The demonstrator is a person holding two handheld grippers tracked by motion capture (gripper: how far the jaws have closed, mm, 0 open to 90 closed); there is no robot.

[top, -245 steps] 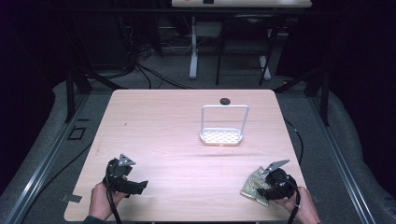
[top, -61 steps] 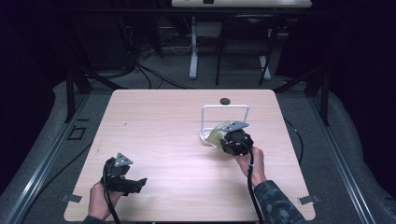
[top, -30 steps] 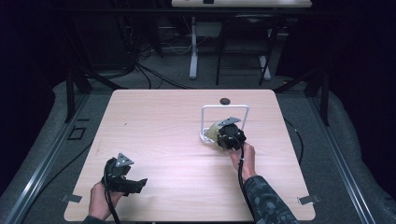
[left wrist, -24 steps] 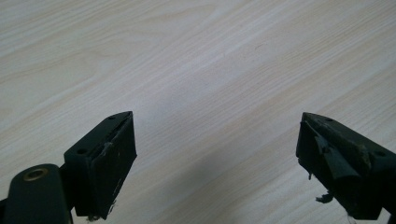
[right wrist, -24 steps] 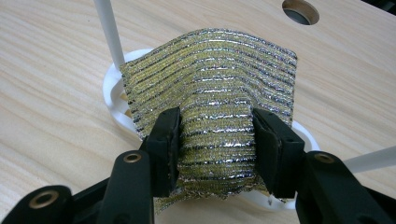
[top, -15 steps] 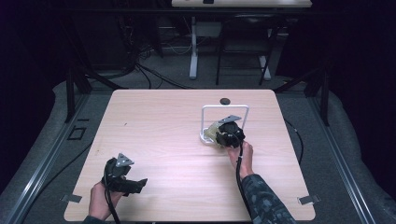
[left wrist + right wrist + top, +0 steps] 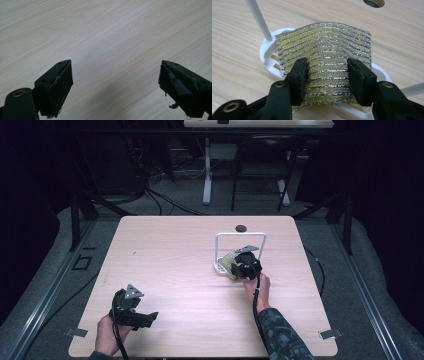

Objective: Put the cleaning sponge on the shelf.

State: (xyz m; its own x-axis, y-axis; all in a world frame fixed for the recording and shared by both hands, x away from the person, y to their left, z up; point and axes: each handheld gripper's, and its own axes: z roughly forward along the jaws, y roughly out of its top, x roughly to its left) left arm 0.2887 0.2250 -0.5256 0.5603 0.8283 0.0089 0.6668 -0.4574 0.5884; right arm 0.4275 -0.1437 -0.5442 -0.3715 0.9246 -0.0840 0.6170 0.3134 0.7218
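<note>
The right gripper (image 7: 327, 75) is pinching a ribbed, glittering yellow-and-silver sponge (image 7: 329, 47), its jaws just easing apart, over a white slotted rack (image 7: 267, 53) with thin rods at the table's (image 7: 170, 255) two o'clock. Its own view is showing the weave. The left gripper (image 7: 115, 83), jaws spread, is hovering over pale woodgrain.

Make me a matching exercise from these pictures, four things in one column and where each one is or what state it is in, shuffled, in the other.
Things:
1 sponge
2 white rack
3 left gripper
4 dark round hole

States:
A at the table's far edge
B jaws wide apart over bare wood
C stands on the table, upright hoop
D glittery, striped, between the right gripper's pads

Pairs: 1-D, 2-C, 3-B, 4-A
</note>
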